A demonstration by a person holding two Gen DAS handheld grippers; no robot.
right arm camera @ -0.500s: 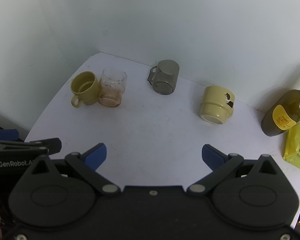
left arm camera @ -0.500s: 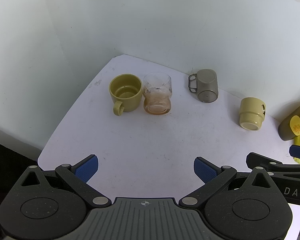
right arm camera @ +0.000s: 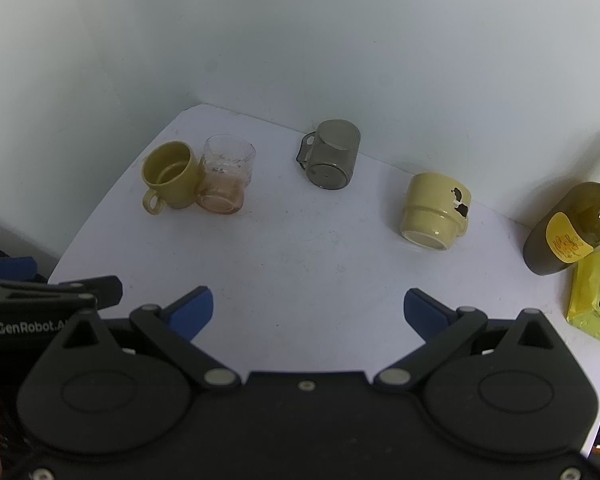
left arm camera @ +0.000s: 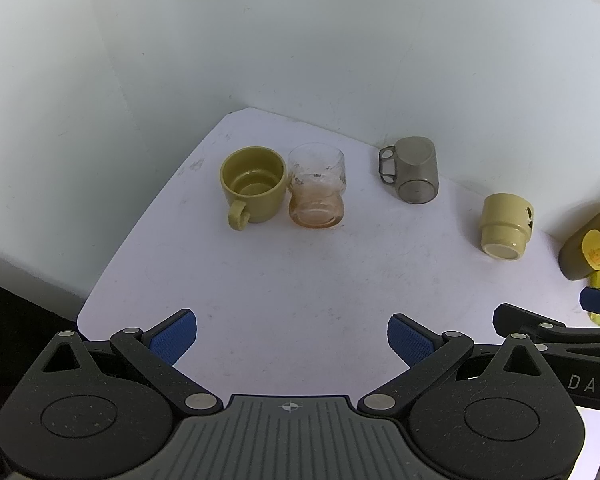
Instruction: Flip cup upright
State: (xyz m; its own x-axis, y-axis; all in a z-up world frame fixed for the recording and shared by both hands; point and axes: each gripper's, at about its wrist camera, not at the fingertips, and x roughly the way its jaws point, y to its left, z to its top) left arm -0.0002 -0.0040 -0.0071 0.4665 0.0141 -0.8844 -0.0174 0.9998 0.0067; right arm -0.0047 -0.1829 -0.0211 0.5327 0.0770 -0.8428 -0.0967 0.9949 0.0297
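Both claws, left claw (left arm camera: 292,338) and right claw (right arm camera: 308,312), spread wide and empty above the white worktop (right arm camera: 300,256), barely shifted from half a second ago. Pale yellow ceramic cup (right arm camera: 434,210) and smoky grey plastic mug (right arm camera: 332,154) upside down, far, untouched; no flip begun.

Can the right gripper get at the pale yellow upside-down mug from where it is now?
Probably yes. The right gripper is open, and only bare table lies between it and the pale yellow mug. The mug stands apart from the bottle and the grey cup.
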